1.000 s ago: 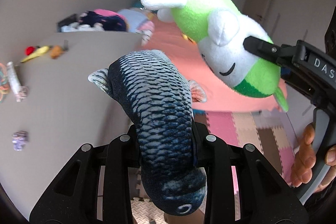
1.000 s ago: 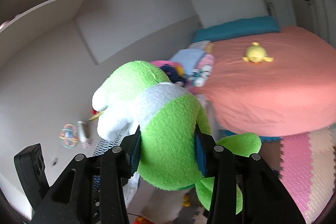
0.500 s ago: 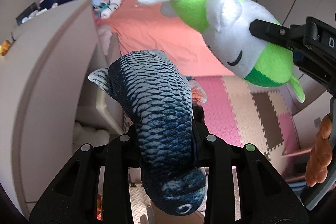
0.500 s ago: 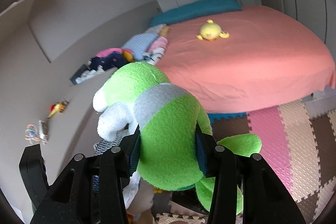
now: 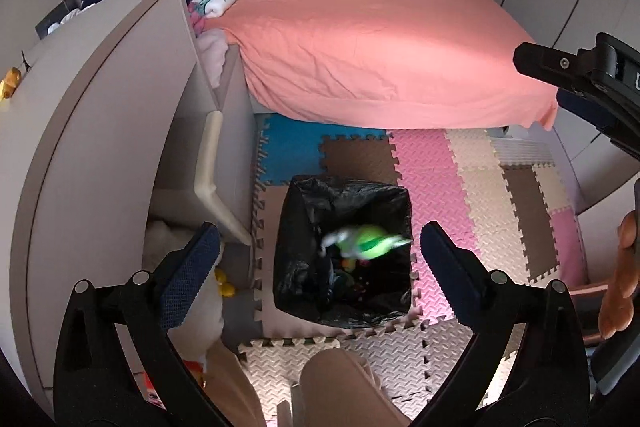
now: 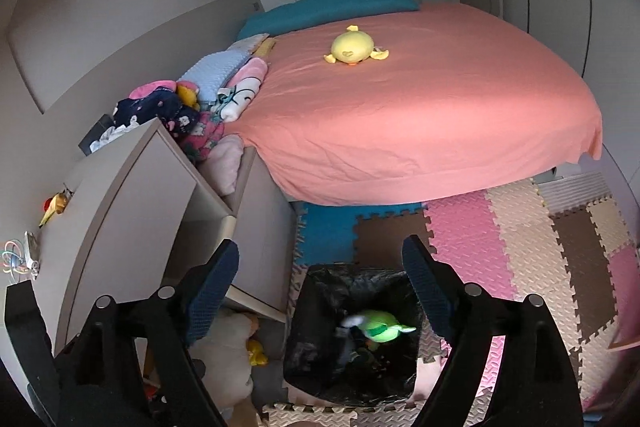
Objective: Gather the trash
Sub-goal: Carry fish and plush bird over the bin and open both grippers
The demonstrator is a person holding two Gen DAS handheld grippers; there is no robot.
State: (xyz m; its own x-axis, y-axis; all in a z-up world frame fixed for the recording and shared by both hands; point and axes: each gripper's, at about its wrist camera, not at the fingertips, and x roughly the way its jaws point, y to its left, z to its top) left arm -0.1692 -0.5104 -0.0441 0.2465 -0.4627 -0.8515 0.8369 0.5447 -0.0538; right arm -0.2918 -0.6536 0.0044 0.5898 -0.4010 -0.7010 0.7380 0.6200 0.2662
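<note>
One green-and-white plush toy (image 5: 366,245) sits blurred inside the black-lined trash bin (image 5: 288,267), up near the bin's right wall, above dark clutter at the bottom; whether it touches that clutter cannot be told. Same toy (image 6: 378,327) shows in the right wrist view, toward the bin's (image 6: 298,331) right side. A dark shape lies low in the bin beside it, too dim to identify.

Left gripper (image 5: 316,251) hangs above the bin, jaws spread wide, nothing between them; blue-padded fingers (image 5: 188,269) frame the bin's left and right edges. Right gripper (image 6: 320,283) is also above the bin, jaws wide apart and empty. In the left wrist view the right gripper's black body (image 5: 580,75) sticks in from the right edge, with the person's hand (image 5: 620,287) on its handle lower down.

Bin stands on a foam puzzle-mat floor (image 5: 500,187) of pink, cream, brown and blue tiles, just beside the near right corner of the beige desk (image 5: 88,115). White plush (image 6: 224,351) and a small yellow toy (image 6: 256,349) lie under the desk. On the desk's left edge sit a yellow-red toy (image 6: 54,205) and a rainbow ring toy (image 6: 14,259). Piled clothes and blankets (image 6: 180,107) lie past the desk's far end. Bed with a pink sheet (image 6: 440,115) is beyond, a yellow duck plush (image 6: 352,49) on top near a teal pillow (image 6: 328,7).
</note>
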